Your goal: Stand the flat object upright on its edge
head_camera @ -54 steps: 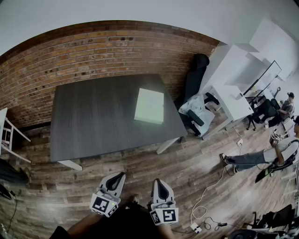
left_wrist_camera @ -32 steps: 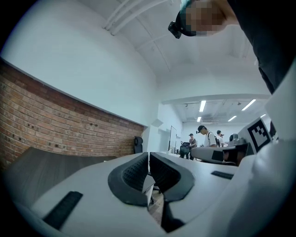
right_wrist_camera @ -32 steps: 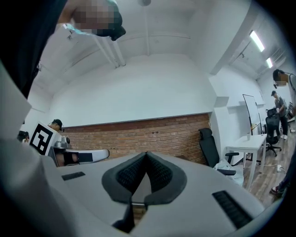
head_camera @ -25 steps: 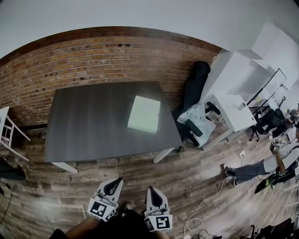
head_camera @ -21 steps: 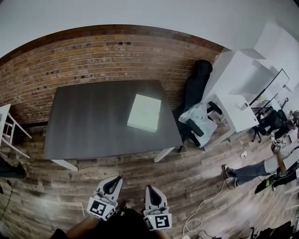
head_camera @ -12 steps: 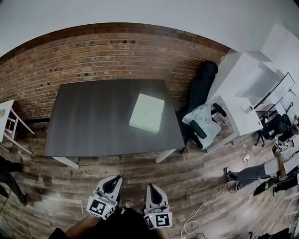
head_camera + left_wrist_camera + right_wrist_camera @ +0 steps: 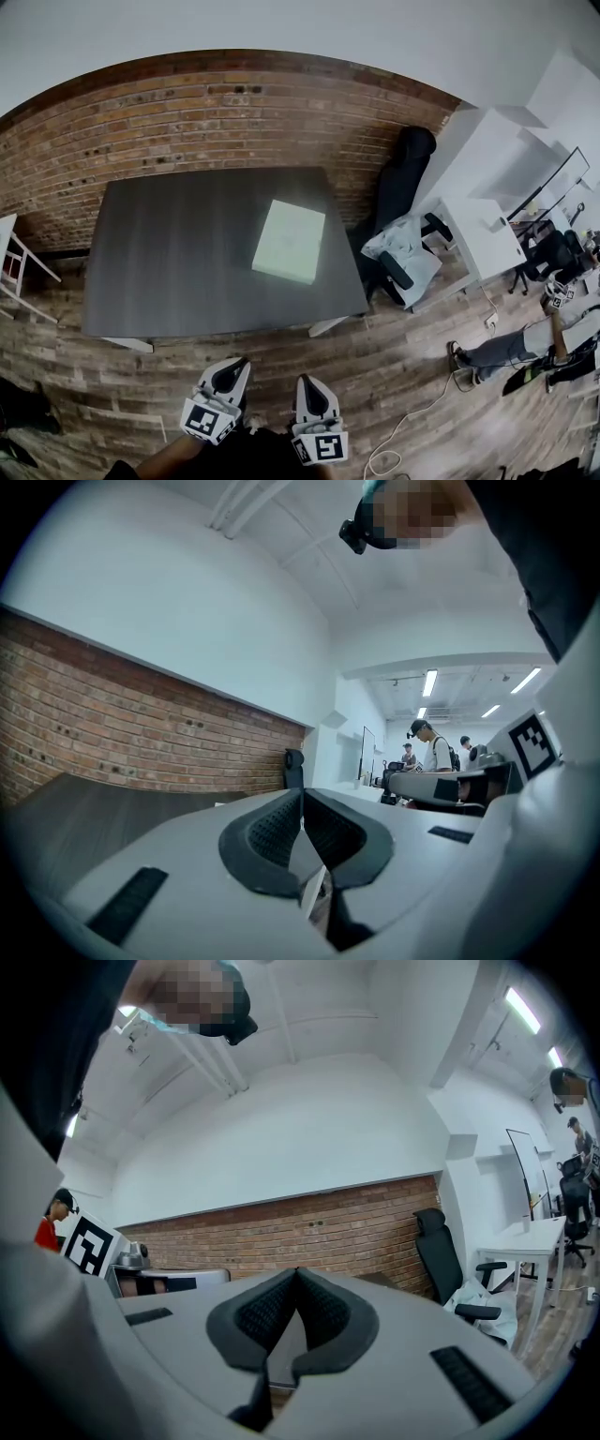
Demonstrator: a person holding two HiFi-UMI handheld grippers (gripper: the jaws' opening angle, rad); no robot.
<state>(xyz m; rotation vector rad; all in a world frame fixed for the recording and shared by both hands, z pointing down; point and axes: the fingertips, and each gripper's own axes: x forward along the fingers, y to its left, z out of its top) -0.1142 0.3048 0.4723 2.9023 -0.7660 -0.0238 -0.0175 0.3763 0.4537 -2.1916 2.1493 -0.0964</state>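
1. a head view looks steeply down on a dark rectangular worktop (image 7: 178, 262) standing against a brick wall (image 7: 187, 112), on a wooden floor (image 7: 394, 347).
2. the flat object (image 7: 290, 241), a pale squarish slab, lies flat on its broad face on the right half of the worktop, near the right edge and slightly turned against the worktop's sides.
3. the left gripper (image 7: 239, 362) and the right gripper (image 7: 304, 380) sit side by side at the bottom of the head view, over the floor, short of the worktop's near edge and well apart from the flat object.
4. in the left gripper view its two dark jaws are pressed together at the tips, with nothing between them; the worktop and the brick wall show beyond them.
5. in the right gripper view its jaws are likewise pressed together and empty, with the brick wall behind them.
6. a black office chair (image 7: 401, 173) stands just right of the worktop, beside white desks (image 7: 487, 234).
7. a person (image 7: 511, 345) sits on the floor at the far right, and a pale cable (image 7: 412, 412) trails across the boards.
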